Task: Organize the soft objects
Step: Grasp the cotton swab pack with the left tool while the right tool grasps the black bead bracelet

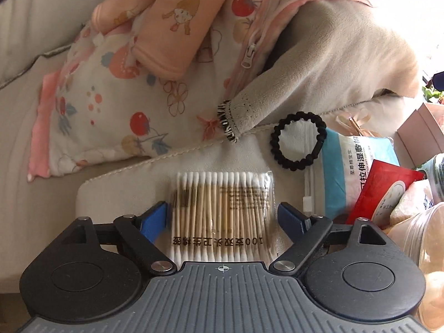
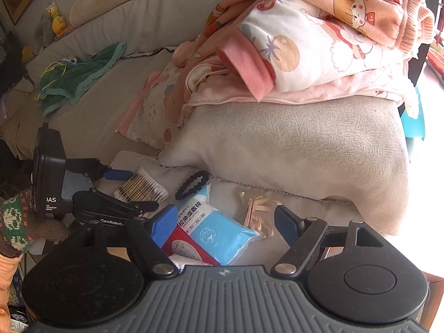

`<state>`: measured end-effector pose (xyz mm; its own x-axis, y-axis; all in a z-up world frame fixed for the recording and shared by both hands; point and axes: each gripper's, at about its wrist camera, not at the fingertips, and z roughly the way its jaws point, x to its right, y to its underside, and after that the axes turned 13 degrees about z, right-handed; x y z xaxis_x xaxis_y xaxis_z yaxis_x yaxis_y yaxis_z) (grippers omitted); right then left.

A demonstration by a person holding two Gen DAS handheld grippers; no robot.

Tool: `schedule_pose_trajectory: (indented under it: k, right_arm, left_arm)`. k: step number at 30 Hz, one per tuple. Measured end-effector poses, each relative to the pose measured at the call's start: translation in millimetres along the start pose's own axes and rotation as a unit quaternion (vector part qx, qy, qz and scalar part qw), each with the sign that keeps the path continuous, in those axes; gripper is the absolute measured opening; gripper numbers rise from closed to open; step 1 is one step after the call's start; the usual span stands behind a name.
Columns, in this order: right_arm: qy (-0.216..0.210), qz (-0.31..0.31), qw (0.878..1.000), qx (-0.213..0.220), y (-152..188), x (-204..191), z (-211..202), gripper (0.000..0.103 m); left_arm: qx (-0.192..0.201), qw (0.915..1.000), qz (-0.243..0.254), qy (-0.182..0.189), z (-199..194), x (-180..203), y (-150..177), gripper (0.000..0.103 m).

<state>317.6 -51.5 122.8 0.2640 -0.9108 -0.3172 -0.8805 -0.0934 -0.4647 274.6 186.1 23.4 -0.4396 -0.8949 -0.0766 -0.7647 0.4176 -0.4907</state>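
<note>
Cotton swabs in a clear plastic packet (image 1: 222, 216) lie flat on the pale beige sofa cushion (image 1: 116, 188), directly between the blue-padded fingers of the left gripper (image 1: 222, 216). The jaws stand wide, one pad at each side edge of the packet; whether the pads touch the packet cannot be told. In the right wrist view the same packet (image 2: 141, 187) sits at the tip of the left gripper (image 2: 127, 191).

A black beaded hair tie (image 1: 298, 138) rests just beyond the packet, partly on a blue and white pack of cotton pads (image 1: 358, 166). A red sachet (image 1: 383, 191) overlaps the near edge of that pack.

The right gripper (image 2: 222, 222) hovers above the blue and white pack (image 2: 213, 227) and the red sachet (image 2: 186, 244), jaws wide and holding nothing. A small clear bag of pinkish ribbon clips (image 2: 258, 213) lies just beside the pack.

Behind these items, a grey plush cushion (image 2: 291, 144) carries folded peach and white printed children's garments (image 2: 305, 41). A green towel (image 2: 75, 77) lies well apart, further along the sofa.
</note>
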Motion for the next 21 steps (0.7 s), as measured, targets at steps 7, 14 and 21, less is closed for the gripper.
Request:
schedule_pose_trajectory:
  k: [7, 14, 21]
  right_arm:
    - [0.027, 0.003, 0.999, -0.022, -12.1, -23.2, 36.3, 0.078]
    - [0.049, 0.033, 0.998, -0.032, -31.8, -41.2, 97.3, 0.073]
    - [0.047, 0.054, 0.993, -0.095, -31.6, -38.5, 137.7, 0.015]
  left_arm:
    - [0.031, 0.9994, 0.013, -0.008, -3.3, 5.7, 12.5, 0.088]
    - [0.061, 0.9977, -0.028, -0.006, -15.1, -5.4, 27.9, 0.074]
    - [0.090, 0.9943, -0.057, -0.006, -47.7, -11.6, 46.4, 0.073]
